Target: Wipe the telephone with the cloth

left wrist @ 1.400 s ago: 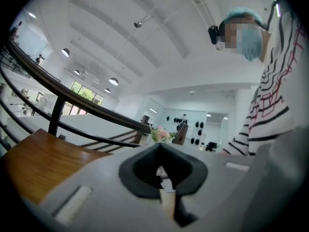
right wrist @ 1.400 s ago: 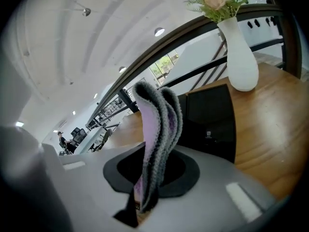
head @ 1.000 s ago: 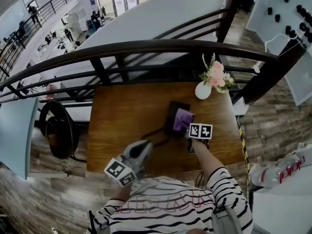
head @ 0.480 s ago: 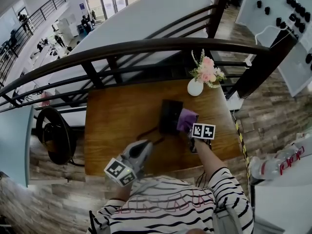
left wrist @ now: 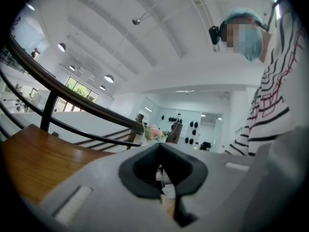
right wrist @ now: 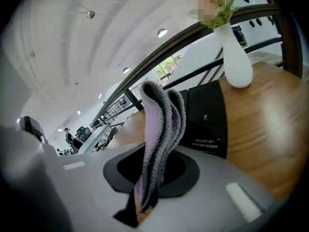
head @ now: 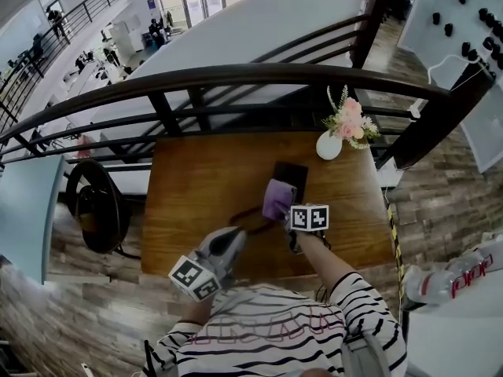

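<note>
On the brown wood-grain table (head: 196,179), near its middle, lies the telephone (head: 292,177): flat, black, matte and rectangular, with small pale print visible in the right gripper view.

Cloth (head: 277,199): lilac, fuzzy knit with grey edges, folded in several layers. In the head view it covers the telephone's near-left corner.

Right gripper (head: 287,214): at 6 o'clock of the telephone, jaws clamped tight on the cloth's lower end. The fabric stands up from between them, and the telephone shows just behind it at 2 o'clock.

Left gripper (head: 234,236): grey moulded plastic, at 8 o'clock of the right one by the table's near edge and well apart from the telephone. Its jaws are closed together with nothing between.

White teardrop vase (head: 328,145) with pink flowers (head: 350,124): at 1 o'clock of the telephone, beside the dark railing (head: 259,75).
</note>
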`<state>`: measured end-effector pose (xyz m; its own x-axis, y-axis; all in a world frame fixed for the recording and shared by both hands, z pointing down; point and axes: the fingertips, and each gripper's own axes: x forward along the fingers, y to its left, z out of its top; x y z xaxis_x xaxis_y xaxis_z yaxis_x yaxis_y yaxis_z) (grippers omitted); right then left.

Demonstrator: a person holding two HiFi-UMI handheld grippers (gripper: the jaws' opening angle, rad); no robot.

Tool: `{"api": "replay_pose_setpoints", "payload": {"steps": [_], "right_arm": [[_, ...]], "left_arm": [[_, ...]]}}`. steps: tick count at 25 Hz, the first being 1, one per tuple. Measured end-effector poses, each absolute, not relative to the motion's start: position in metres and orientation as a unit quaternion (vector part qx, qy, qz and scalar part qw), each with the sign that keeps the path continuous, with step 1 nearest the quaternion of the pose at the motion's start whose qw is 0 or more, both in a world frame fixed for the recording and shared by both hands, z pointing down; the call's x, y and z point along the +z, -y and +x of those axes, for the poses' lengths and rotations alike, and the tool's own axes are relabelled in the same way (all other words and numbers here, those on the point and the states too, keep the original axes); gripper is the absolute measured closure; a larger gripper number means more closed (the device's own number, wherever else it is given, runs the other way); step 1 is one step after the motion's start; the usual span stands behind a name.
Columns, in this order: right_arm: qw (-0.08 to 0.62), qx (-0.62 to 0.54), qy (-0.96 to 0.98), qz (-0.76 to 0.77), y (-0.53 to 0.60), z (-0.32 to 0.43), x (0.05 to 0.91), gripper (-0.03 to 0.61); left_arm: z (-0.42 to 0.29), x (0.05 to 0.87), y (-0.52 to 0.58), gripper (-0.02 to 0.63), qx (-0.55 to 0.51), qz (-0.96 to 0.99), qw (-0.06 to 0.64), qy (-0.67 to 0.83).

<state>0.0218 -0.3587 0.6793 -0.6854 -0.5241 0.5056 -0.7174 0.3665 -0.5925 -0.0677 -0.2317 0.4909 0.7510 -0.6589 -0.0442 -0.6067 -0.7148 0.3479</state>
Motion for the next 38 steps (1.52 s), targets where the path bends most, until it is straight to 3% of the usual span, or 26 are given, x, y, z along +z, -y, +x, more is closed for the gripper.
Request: {"api": "replay_pose_setpoints", "payload": {"steps": [11, 26, 38], "right_arm": [[0.168, 0.411, 0.806, 0.391, 0.355, 0.021, 0.712, 0.529], [0.131, 0.442, 0.744, 0.484, 0.326, 0.136, 0.724, 0.529], [0.076, 0.436, 0.761, 0.475, 0.322, 0.133, 0.691, 0.529]], "left_arm": [[-0.084, 0.494, 0.228, 0.612, -0.082, 0.913, 0.161, 0.366], [-0.031, 0.495, 0.232, 0.612, -0.075, 0.937, 0.17, 0.297], [-0.021, 0.492, 0.232, 0.612, -0.075, 0.939, 0.173, 0.287]]}}
